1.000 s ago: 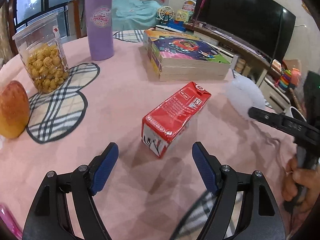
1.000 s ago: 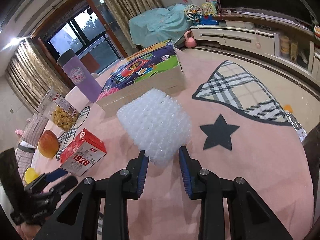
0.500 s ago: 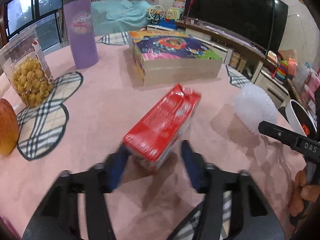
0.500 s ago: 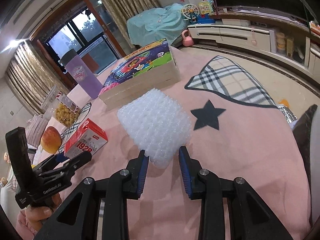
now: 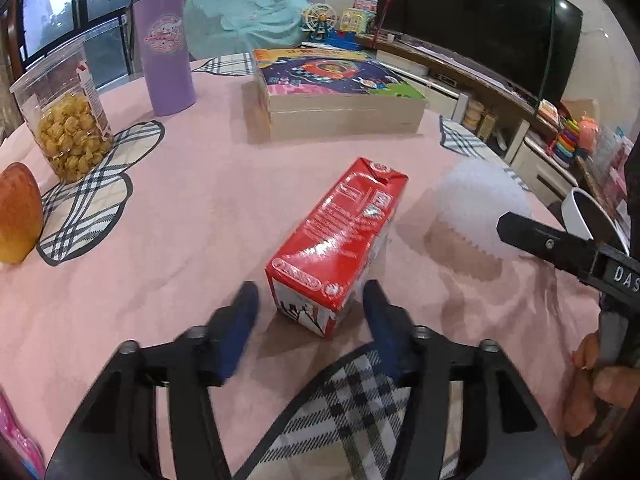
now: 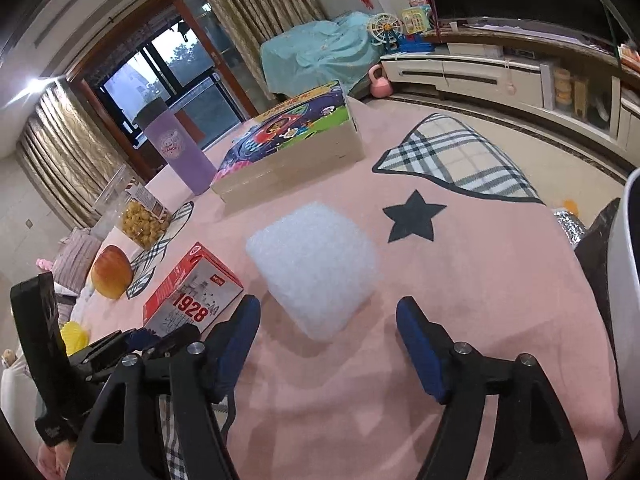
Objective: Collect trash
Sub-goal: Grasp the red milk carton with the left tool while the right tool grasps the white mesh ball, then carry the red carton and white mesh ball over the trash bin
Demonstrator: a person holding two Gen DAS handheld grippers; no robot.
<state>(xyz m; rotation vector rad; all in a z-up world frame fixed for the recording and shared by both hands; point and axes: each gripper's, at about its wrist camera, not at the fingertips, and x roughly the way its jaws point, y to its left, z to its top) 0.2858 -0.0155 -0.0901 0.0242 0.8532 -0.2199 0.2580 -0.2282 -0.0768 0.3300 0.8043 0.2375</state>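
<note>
A red carton [image 5: 340,244] lies on its side on the pink tablecloth [image 5: 192,216]. My left gripper [image 5: 310,316] is open, its blue pads on either side of the carton's near end, not touching it. The carton also shows in the right wrist view [image 6: 192,294]. A white bubble-wrap wad [image 6: 314,266] lies on the cloth just in front of my right gripper [image 6: 328,330], which is open and empty. The wad also shows in the left wrist view [image 5: 480,208], behind a right gripper finger.
A stack of boxed puzzles [image 5: 340,96], a purple tumbler [image 5: 164,44], a jar of snacks [image 5: 64,120] and an apple [image 5: 18,212] stand on the table. A white bin with a black liner [image 6: 624,280] is at the right edge.
My right gripper opened and let go of the bubble wrap, which now lies on the cloth. My left gripper closed around the carton's end, then opened wider again.
</note>
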